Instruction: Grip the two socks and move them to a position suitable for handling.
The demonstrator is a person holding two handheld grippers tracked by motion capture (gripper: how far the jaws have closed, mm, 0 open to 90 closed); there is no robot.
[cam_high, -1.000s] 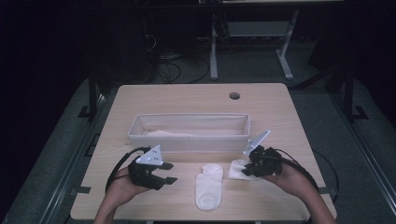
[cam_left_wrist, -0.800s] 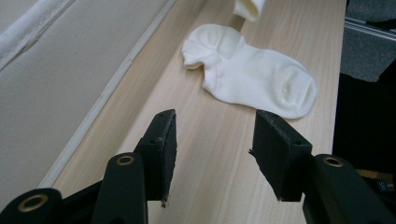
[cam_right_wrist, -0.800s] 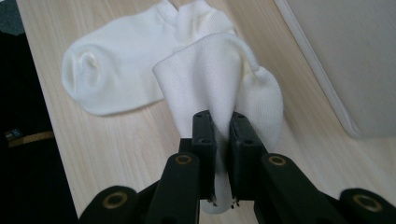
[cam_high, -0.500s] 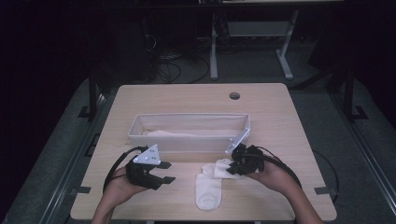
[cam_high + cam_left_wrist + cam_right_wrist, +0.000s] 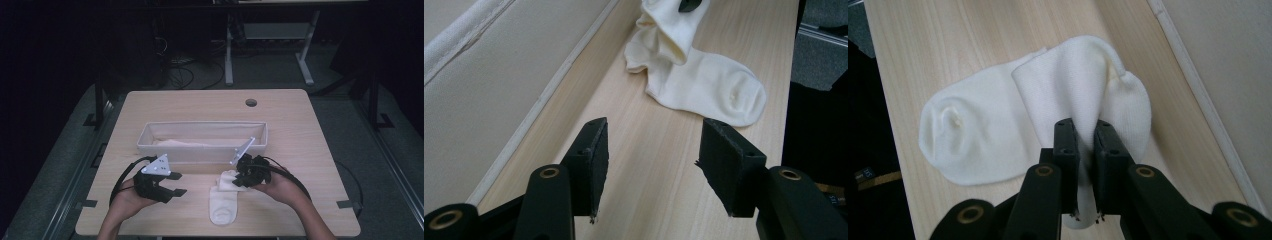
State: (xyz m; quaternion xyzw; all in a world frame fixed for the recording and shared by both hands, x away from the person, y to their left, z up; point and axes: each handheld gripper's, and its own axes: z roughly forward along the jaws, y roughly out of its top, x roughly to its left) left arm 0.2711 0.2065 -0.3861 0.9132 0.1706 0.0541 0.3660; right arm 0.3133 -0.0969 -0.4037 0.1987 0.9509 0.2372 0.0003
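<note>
A white sock (image 5: 222,207) (image 5: 709,85) (image 5: 973,140) lies flat near the table's front edge. My right gripper (image 5: 236,183) (image 5: 1083,131) is shut on a fold of white sock cloth (image 5: 1073,80) draped over the flat sock's upper end; I cannot tell whether it is the same sock or a second one. My left gripper (image 5: 178,184) (image 5: 651,160) hovers to the left of the sock. It is open, its jaws have just been opening, and only bare wood shows between them.
A long white fabric bin (image 5: 200,152) (image 5: 484,75) (image 5: 1228,50) stands across the middle of the wooden table (image 5: 300,130), just behind both grippers, with pale cloth inside. A round cable hole (image 5: 251,102) sits at the back. Dark floor surrounds the table.
My right gripper has moved left with the white cloth, from beside the sock to over its upper end. My left gripper has stayed in place.
</note>
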